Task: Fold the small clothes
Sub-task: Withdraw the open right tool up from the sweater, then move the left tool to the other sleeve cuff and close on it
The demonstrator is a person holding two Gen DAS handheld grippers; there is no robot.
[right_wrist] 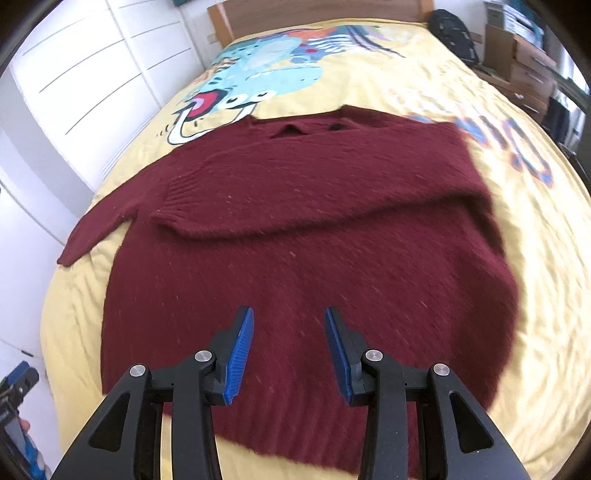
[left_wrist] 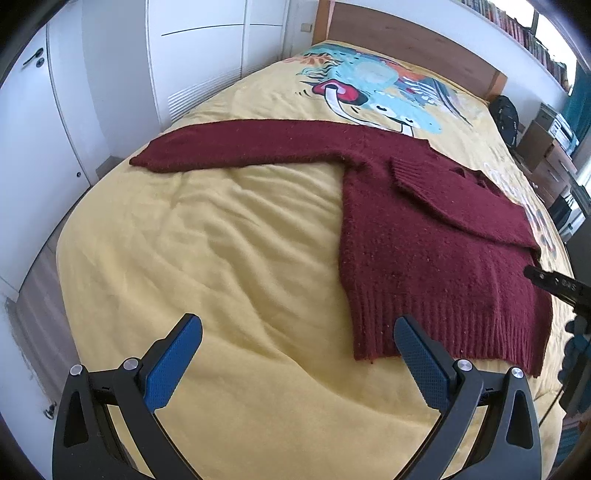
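Sweater (right_wrist: 295, 236) first: a dark red knit spread flat on the yellow bedspread (left_wrist: 221, 240), neckline toward the wooden headboard (left_wrist: 406, 33), ribbed hem toward the foot of the bed. One sleeve (right_wrist: 295, 206) is already laid across the chest, its ribbed cuff ending short of the far side seam. The other sleeve (left_wrist: 236, 144) is unfolded — it runs straight out sideways from the shoulder, long axis across the bed toward the white wardrobe (left_wrist: 92, 92) side.

Taking the sweater's hem as the landmark: the left gripper (left_wrist: 297, 363) hangs over bare bedspread just beside the hem's corner on the side with the outstretched sleeve, fingers spread wide with nothing between them. The right gripper (right_wrist: 289, 356) hovers over the lower body just up from the hem, near its middle, jaws partly parted and empty; I cannot see its pads touching the knit, and this view is smeared with motion.

The coming move, I judge, turns on that outstretched sleeve. It lies up and away from the left gripper, on the left gripper's own side of the garment, whereas the right gripper would have to reach across the whole body — so the left hand is the nearer one. A grasp near the cuff, carried across the chest along the sleeve's own line, looks the likely way to match the first fold.
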